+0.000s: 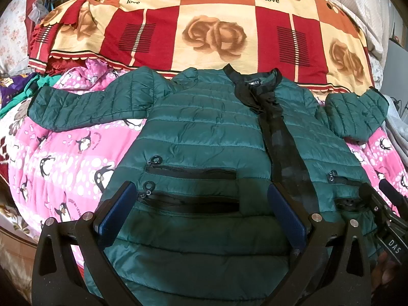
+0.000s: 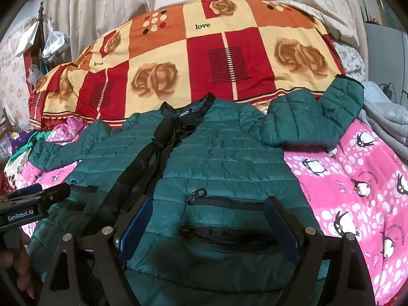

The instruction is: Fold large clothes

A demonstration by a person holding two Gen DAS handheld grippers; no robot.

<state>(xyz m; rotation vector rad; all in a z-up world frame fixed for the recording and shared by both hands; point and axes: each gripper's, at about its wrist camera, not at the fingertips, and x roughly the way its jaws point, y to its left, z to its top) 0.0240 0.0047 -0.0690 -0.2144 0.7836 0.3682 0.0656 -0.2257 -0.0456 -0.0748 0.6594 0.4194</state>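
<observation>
Jaws: left gripper (image 1: 201,204) and right gripper (image 2: 206,219) both spread wide, gripping nothing, poised over the hem area.
Jacket: green quilted jacket (image 1: 204,127) lies front-up on the pink penguin blanket (image 1: 63,158), black placket running up its middle.
Pockets: zipped pockets between each pair of fingers.
Sleeves: both spread outward; the one at right is bent.
Beyond: rose-patterned quilt (image 1: 216,33) just past the collar.

Soft, even daylight; colours saturated; heavy fisheye bending and dark vignette at corners; near foreground shadowed, slightly soft.
</observation>
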